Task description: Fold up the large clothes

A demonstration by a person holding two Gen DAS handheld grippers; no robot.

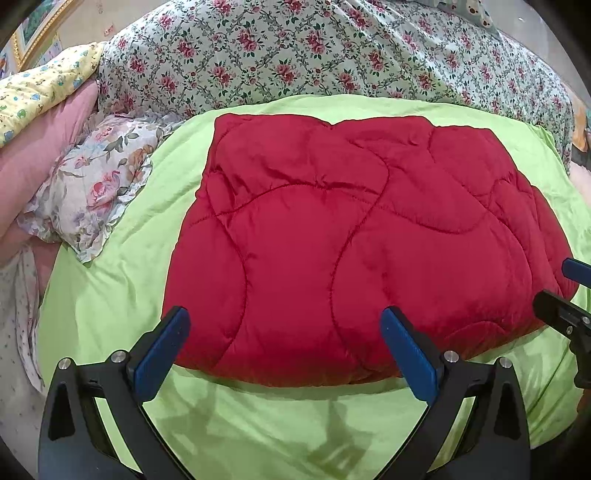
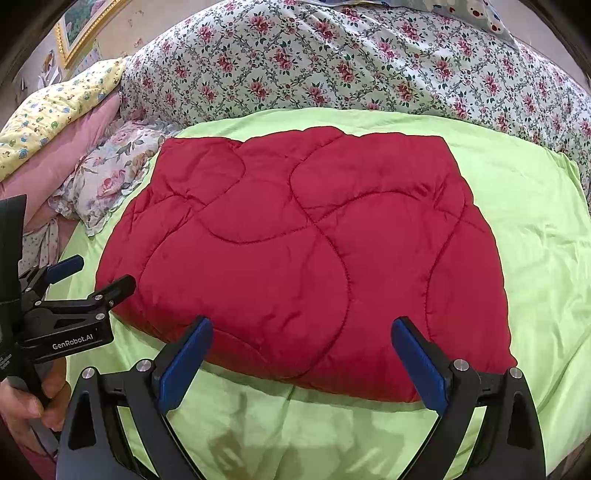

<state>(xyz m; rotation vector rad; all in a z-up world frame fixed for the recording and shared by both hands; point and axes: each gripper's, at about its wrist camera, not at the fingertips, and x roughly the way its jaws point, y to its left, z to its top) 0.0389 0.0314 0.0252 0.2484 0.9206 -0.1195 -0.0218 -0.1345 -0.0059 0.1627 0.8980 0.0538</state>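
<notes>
A red quilted garment lies folded into a rough rectangle on a lime-green sheet. My left gripper hovers over its near edge, open, with nothing between the blue pads. My right gripper hangs over the same near edge further right, also open and empty. In the left wrist view the right gripper shows at the right edge. In the right wrist view the left gripper shows at the left, held by a hand.
A floral rose-print duvet rises behind the green sheet. At the left lie a flowered pillow, a pink cushion and a yellow patterned quilt. A gold picture frame hangs on the wall.
</notes>
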